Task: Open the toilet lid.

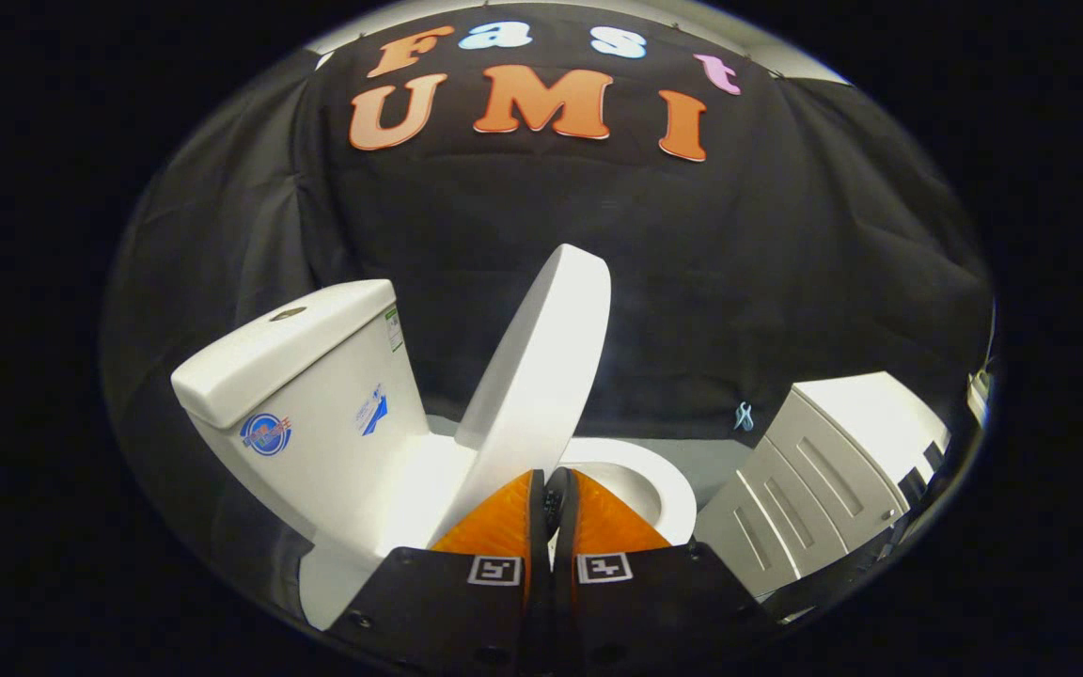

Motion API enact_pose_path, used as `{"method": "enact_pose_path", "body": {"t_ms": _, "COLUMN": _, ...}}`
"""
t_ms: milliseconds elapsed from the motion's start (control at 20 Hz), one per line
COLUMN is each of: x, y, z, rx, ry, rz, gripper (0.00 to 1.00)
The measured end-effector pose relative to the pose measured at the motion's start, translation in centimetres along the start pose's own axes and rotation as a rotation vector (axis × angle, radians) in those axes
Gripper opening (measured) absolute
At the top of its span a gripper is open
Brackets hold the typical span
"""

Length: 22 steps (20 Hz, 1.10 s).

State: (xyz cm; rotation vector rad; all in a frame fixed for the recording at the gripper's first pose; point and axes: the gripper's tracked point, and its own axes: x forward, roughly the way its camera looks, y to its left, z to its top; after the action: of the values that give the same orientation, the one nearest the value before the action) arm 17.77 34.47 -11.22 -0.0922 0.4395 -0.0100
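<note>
A white toilet stands ahead, its tank (316, 395) off to the left of the fingers and its bowl rim (668, 489) just beyond them on the right. The white lid (541, 367) is raised steeply and leans back toward the tank without touching it. My gripper (549, 478) sits at the lid's lower near edge with its two fingers pressed almost together. Only a thin dark slit shows between them. The lid's edge runs down to the fingertips, and I cannot tell whether any of it is pinched there. The fingers hide the lid's lowest part.
A white cabinet (833, 461) with panelled doors stands to the right of the bowl. Black cloth walls close in behind and to the left of the toilet. A strip of pale floor (720, 456) shows between the bowl and the cabinet.
</note>
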Motion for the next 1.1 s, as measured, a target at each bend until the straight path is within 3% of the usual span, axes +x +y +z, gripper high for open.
{"method": "enact_pose_path", "body": {"t_ms": 350, "x": -0.8, "y": 5.9, "z": 2.0, "rx": -0.081, "ry": -0.079, "rz": 0.038, "gripper": 0.08}}
{"method": "enact_pose_path", "body": {"t_ms": 600, "x": -1.1, "y": 10.3, "z": 2.7, "rx": -0.182, "ry": -0.126, "rz": 0.016, "gripper": 0.08}}
{"method": "enact_pose_path", "body": {"t_ms": 1100, "x": -0.9, "y": 17.3, "z": 2.9, "rx": -0.256, "ry": -0.171, "rz": 0.039, "gripper": 0.08}}
